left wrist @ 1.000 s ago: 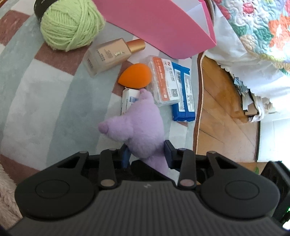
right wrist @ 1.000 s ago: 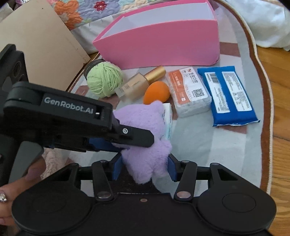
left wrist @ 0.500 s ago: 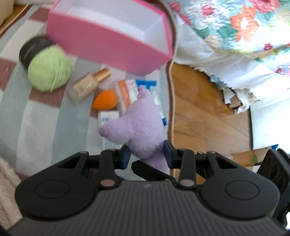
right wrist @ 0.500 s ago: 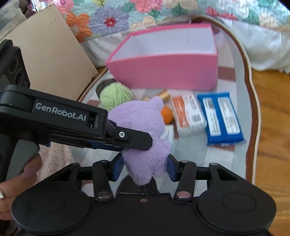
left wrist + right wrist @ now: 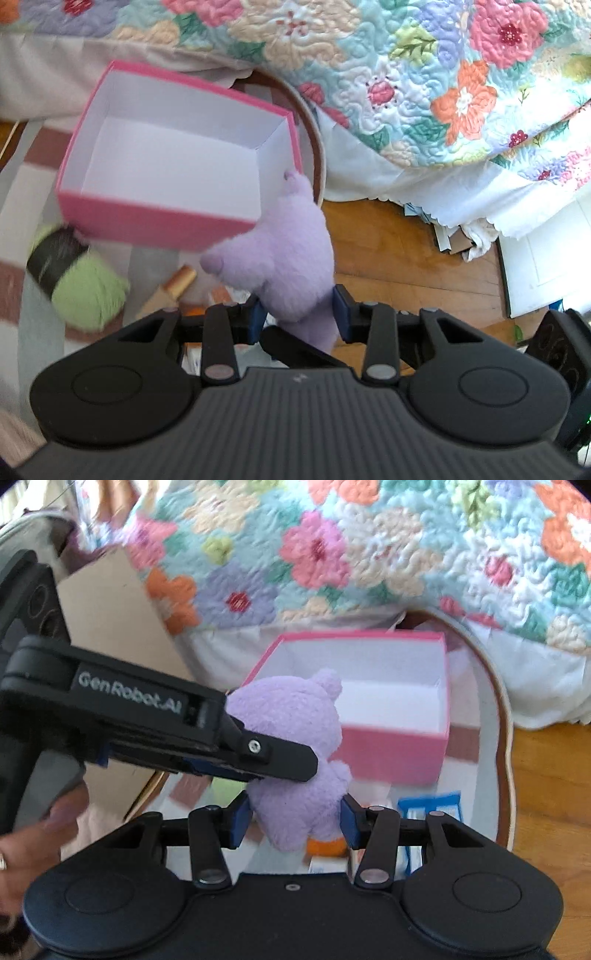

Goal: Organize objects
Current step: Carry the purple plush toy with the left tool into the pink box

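Purple plush toy (image 5: 291, 254) was what we had in both grippers at once, held clear of the rug (image 5: 22, 199) near the middle of each wrist view. The left gripper (image 5: 298, 314) had its fingers narrowed onto the toy's lower body, the blue pads pressing into the fur on either side; in the right wrist view that same gripper reached in from the left of the frame and pinched the toy's flank. The right gripper (image 5: 295, 818) clamped the toy's bottom end, its fingers set somewhat wider because the body is fuller there. We judged the double hold sensible for something so soft and floppy, since one pinch alone would let it sag and swing. The pink box (image 5: 110, 218) sat open and empty on the rug in the upper left of the left wrist view, just beyond the toy, with the floral quilt (image 5: 406, 74) behind it. The green yarn ball (image 5: 88, 291), a gold-capped bottle (image 5: 173, 291), an orange sponge (image 5: 325, 845) and a blue packet (image 5: 432, 808) lay on the rug below, not yet boxed. We took the toy to be headed over the near wall into the box.
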